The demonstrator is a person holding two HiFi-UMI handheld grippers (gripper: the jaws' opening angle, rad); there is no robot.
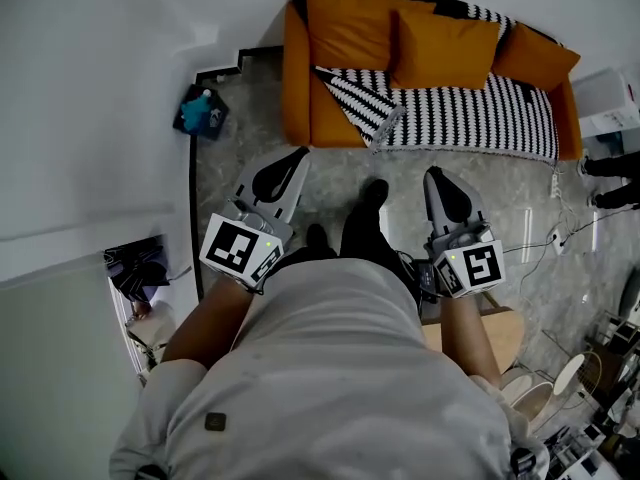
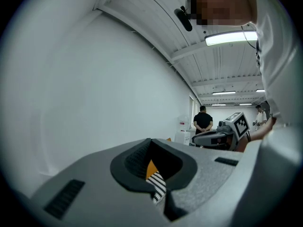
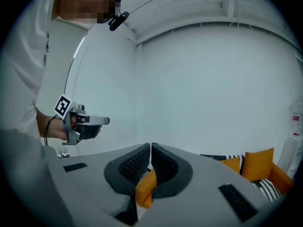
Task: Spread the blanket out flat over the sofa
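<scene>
An orange sofa stands ahead of me against the wall. A black-and-white striped blanket lies over its seat and along the backrest, with one corner folded back near the left arm. Three orange cushions lean on the back. My left gripper and right gripper hover over the floor short of the sofa, both shut and empty. In the left gripper view the jaws meet, with the far sofa and blanket showing through the gap. The right gripper is likewise shut, with only distant orange behind it.
A blue object lies on the floor by the left wall. Cables trail across the floor at right, near white boxes and another person's feet. A wooden stool stands beside me. A person in black stands far off.
</scene>
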